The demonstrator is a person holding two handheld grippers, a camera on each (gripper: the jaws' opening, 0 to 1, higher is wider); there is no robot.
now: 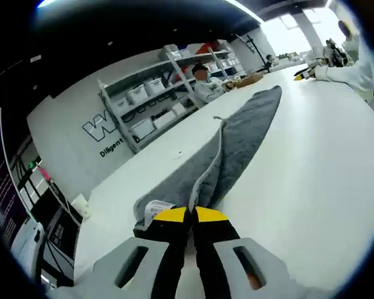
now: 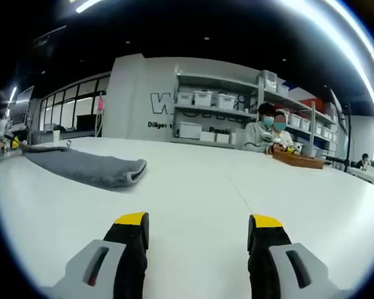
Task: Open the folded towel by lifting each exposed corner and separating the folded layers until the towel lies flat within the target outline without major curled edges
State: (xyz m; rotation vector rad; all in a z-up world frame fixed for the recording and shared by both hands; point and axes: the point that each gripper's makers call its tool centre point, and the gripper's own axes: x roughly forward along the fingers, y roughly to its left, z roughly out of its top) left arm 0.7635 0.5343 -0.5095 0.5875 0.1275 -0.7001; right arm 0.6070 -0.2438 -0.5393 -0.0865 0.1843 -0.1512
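Observation:
The grey towel (image 1: 240,134) lies folded lengthwise on the white table (image 1: 311,180), stretching away from my left gripper (image 1: 190,215). That gripper is shut on the towel's near edge, beside a white label (image 1: 154,208), and the upper layer rises slightly there. In the right gripper view the towel (image 2: 87,167) lies far off to the left, its rounded fold end facing me. My right gripper (image 2: 199,227) hovers open low over bare table (image 2: 199,187), nothing between its fingers. In the left gripper view it (image 1: 302,73) shows small at the far end, held by a white sleeve (image 1: 355,71).
Shelves with white bins (image 1: 149,99) stand against the grey wall behind the table. A seated person (image 2: 265,134) works at the far side near a wooden tray (image 2: 298,160). Monitors and a chair (image 1: 50,230) stand past the table's left end.

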